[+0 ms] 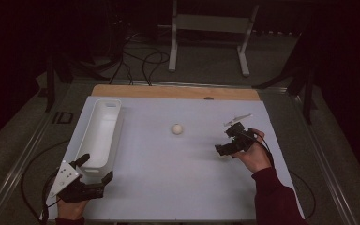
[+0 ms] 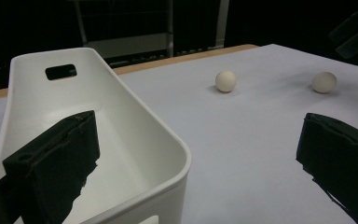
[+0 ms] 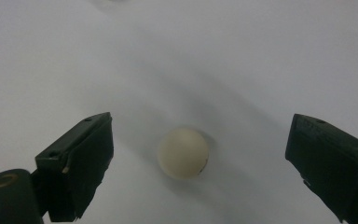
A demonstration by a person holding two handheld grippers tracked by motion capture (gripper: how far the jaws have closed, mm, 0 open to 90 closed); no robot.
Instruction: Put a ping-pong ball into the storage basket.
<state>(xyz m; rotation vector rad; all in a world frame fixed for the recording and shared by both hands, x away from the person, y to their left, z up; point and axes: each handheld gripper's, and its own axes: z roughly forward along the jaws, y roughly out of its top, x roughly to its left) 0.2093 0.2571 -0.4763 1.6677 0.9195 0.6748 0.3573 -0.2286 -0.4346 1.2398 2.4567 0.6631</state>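
Observation:
A long white bin (image 1: 101, 133) with a handle slot stands on the left of the white table top (image 1: 168, 183). My left gripper (image 1: 95, 168) is open at the bin's near end. In the left gripper view (image 2: 196, 140) one jaw is over the bin (image 2: 135, 140) and the other over the table. One cream ball (image 1: 177, 128) rests mid-table, also visible as the nearer ball (image 2: 225, 80). A second cream ball (image 3: 183, 152) lies on the table between the wide-apart jaws of my right gripper (image 3: 200, 128), untouched. That gripper (image 1: 226, 143) points down at the right side.
A wooden strip (image 1: 176, 91) runs along the table's far edge. Beyond it stand a white metal frame (image 1: 211, 23) and loose cables (image 1: 140, 61) on the floor. The second ball (image 2: 324, 82) sits below the right gripper (image 2: 356, 28) in the left gripper view.

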